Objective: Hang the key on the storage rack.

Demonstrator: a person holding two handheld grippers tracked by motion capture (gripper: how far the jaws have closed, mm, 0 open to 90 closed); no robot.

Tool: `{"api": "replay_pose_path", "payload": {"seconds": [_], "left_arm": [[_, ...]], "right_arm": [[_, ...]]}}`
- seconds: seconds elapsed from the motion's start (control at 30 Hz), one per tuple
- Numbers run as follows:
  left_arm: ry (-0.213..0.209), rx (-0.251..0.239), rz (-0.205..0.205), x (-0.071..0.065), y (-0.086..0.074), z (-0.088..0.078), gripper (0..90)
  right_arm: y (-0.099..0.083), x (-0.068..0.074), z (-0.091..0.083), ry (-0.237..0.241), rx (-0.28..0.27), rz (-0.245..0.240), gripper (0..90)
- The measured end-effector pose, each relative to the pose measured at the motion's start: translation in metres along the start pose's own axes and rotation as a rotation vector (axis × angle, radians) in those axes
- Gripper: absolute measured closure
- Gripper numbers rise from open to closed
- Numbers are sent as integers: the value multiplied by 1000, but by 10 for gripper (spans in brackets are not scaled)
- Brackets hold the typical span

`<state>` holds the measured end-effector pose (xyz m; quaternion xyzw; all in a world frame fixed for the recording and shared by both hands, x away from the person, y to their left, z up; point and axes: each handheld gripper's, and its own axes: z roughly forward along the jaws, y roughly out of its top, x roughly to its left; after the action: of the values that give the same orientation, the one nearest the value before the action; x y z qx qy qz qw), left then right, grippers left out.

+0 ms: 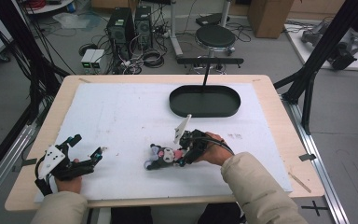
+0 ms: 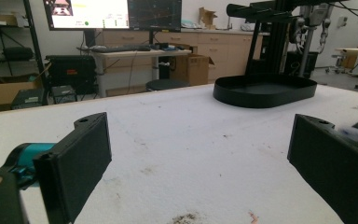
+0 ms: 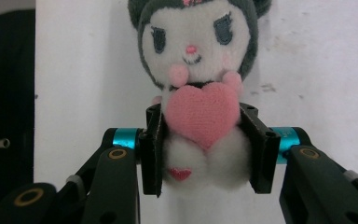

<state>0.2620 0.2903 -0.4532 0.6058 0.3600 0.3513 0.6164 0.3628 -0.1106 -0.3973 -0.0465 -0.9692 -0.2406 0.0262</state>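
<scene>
Stage: we have the plush toy (image 3: pixel 200 93) gripped but not lifted | right gripper (image 3: pixel 204 149) clamped on its body, toy lying on the white mat (image 1: pixel 121 116) | left gripper (image 1: pixel 81 151) wide, empty | left: likely carrying it to the black tray (image 1: pixel 205 101), well apart.
</scene>
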Motion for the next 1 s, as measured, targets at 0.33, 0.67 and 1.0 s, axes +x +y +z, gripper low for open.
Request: {"api": "replay_pose_path", "payload": {"seconds": [0.33,0.67,1.0], "left_arm": [[-1,0,0,0,0,0,65],[-1,0,-1,0,0,0,65],[-1,1,0,0,0,0,64]], "right_arm": [[-24,-19,-37,-101,-147,212,568],[-54,-35,-84,-302,-293,428,568],[-70,-41,-109,-429,-354,529,568]]}}
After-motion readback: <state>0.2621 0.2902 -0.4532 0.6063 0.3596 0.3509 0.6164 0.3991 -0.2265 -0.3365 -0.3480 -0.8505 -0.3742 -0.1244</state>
